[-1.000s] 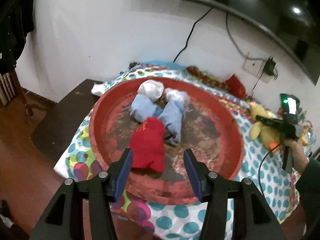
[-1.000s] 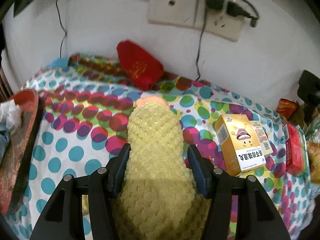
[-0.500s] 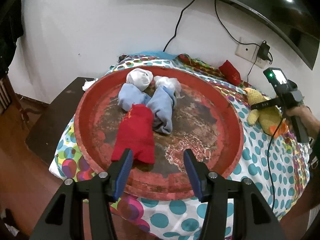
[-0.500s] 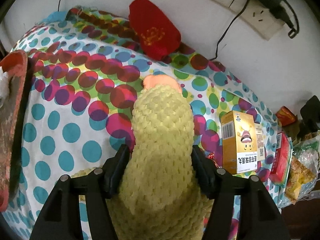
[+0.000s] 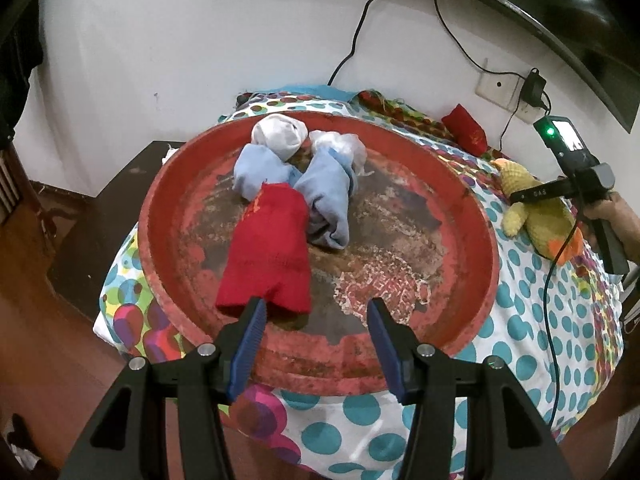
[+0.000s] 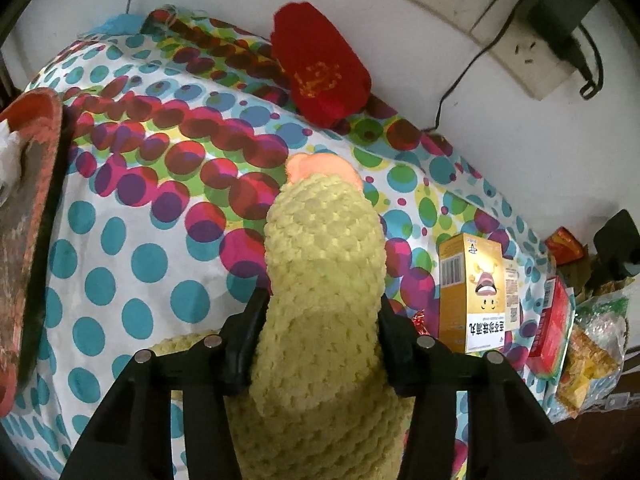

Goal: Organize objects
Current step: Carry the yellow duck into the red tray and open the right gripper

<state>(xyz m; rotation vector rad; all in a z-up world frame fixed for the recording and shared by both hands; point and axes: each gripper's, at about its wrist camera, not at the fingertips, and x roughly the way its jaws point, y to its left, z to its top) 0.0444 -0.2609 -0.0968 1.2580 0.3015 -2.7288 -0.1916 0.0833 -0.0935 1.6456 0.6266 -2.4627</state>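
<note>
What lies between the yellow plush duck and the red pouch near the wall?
Only bare dotted cloth lies between the yellow plush duck and the red pouch, as the right wrist view shows.

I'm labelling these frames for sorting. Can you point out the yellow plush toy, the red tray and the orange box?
yellow plush toy [image 6: 324,264]: right wrist view, on its knitted body between the closing jaws.
red tray [image 5: 486,240]: left wrist view, on its right rim.
orange box [image 6: 472,284]: right wrist view, on its front face.

White wall [image 5: 200,40], wooden floor [image 5: 48,360], wall socket [image 6: 500,28].
</note>
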